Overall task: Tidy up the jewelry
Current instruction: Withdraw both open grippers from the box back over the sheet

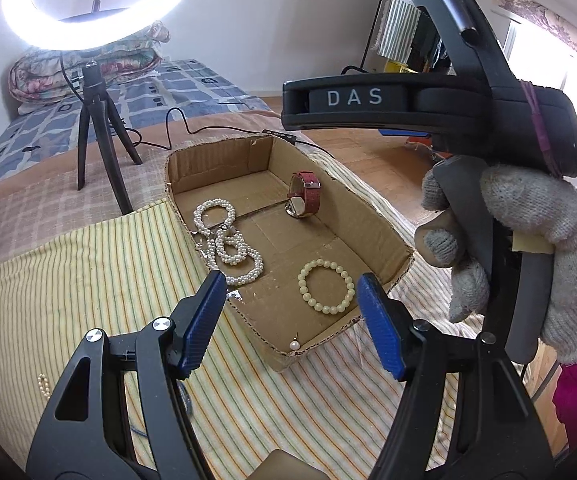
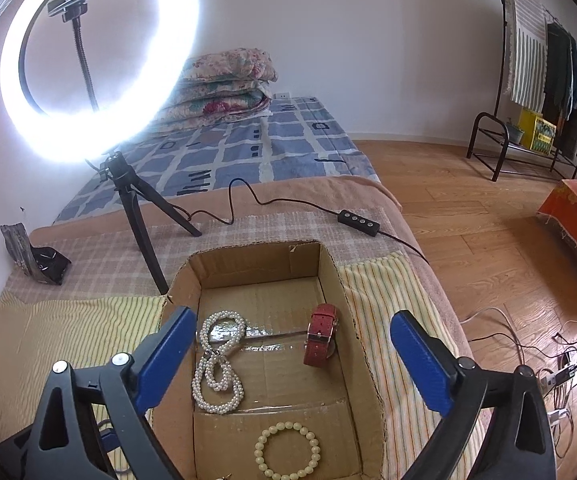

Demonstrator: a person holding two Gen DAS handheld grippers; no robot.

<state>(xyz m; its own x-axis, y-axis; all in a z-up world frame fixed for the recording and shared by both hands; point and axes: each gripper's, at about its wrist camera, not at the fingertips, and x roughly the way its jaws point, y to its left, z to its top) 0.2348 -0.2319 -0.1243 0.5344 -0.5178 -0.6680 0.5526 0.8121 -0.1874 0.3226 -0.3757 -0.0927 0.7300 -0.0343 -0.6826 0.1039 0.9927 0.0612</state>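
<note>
Ring light (image 2: 100, 60), folded quilt (image 2: 224, 88), clothes rack (image 2: 544, 64)

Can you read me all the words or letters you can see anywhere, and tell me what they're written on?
"DAS": pale letters on the black body of the right gripper tool, seen from the left wrist camera.
The yellow box under the clothes rack has markings, but they are too small and blurred to read.
Nothing else can be read.

In the box (image 2: 368, 344), necklace (image 2: 216, 364) left, watch (image 2: 320, 336) right, bracelet (image 2: 288, 454) nearest, perhaps an earring (image 1: 294, 345) in its corner.

both wrist views angled down, close, sharing cardboard box (image 1: 372, 216)
</note>
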